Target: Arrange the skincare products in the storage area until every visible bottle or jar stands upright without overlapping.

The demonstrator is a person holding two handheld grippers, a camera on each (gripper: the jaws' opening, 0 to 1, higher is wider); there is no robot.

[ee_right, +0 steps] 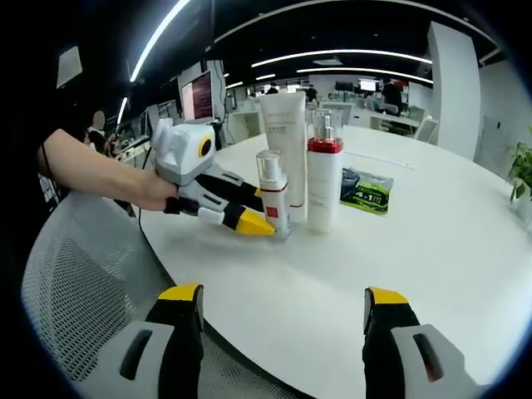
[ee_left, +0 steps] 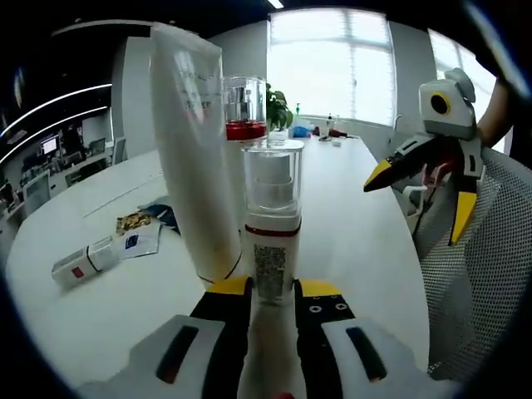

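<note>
A small white pump bottle (ee_left: pixel 270 241) with a clear cap and a red band stands upright on the white table (ee_left: pixel 366 241). My left gripper (ee_left: pixel 274 288) is shut on its base. Just behind it a tall white tube (ee_left: pixel 195 150) stands on its cap, and further back is a larger bottle (ee_left: pixel 245 112) with a red collar and clear cap. In the right gripper view the three stand close together: small bottle (ee_right: pixel 273 195), tube (ee_right: pixel 285 150), red-collared bottle (ee_right: pixel 324 174), with the left gripper (ee_right: pixel 258 224) at the small one. My right gripper (ee_right: pixel 283 299) hangs open over the table's near edge, apart from them.
Flat sachets (ee_left: pixel 137 233) and a small white box (ee_left: pixel 79 266) lie left of the bottles. A green sachet (ee_right: pixel 366 189) lies behind them. A grey mesh chair (ee_right: pixel 75 283) stands at the table's edge. The right gripper (ee_left: pixel 416 208) hovers open beside the table.
</note>
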